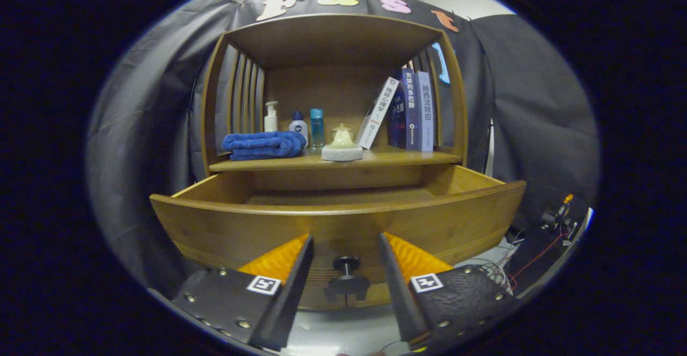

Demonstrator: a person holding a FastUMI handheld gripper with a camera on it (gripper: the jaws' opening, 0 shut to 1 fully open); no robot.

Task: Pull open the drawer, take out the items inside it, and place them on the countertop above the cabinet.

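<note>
The drawer (343, 222) is standing pulled out below the tabletop (333, 160). The gripper (346, 259) is hovering with fingers spread wide, gripping nothing, the knob (346, 275) sitting between them untouched. Contents are hidden by the front panel; next comes rising and reaching inside.

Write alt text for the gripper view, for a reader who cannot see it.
An open gripper faces a pulled-out wooden drawer, its black knob between the fingers, untouched. On the countertop above sit a folded blue towel, three bottles, a small lidded jar and several books.
</note>
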